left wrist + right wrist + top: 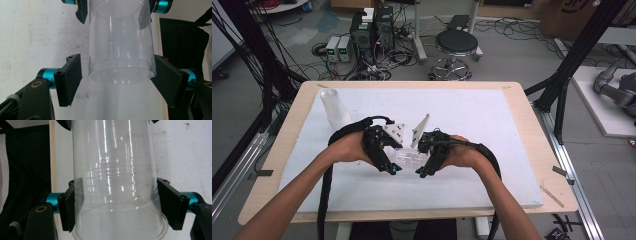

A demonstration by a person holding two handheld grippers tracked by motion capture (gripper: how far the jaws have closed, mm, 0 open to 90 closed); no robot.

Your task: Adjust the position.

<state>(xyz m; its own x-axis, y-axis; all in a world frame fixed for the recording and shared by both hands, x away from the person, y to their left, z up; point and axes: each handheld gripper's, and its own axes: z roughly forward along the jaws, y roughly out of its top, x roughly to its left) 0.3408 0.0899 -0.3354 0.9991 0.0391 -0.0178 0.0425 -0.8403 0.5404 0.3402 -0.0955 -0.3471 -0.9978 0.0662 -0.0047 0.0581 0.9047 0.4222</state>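
The left gripper (pixel 393 169) and the right gripper (pixel 421 171) meet near the middle of a white-topped table (pixel 492 130), a little toward its near edge, each held in one of the person's hands, with a clear plastic cup (pixel 409 157) lying on its side in the air between them. In the right gripper view, that gripper (pixel 116 203) is clamped on the cup (pixel 115 182) near its wide rim, both black jaws pressing against the ribbed wall. In the left gripper view, the left gripper (pixel 117 80) straddles the narrow base end of the cup (pixel 121 50); its right-hand jaw touches the wall, while a thin gap shows beside the other, so it looks loosened or only half closed rather than firmly clenched. The two grippers face each other along the cup's length, which suggests the cup is being passed from one to the other, or steadied at both ends. Holding opposite ends keeps each pair of jaws out of the other's way. A second clear cup (pixel 333 106) stands upside down near the far left corner of the table, well apart from the hands.
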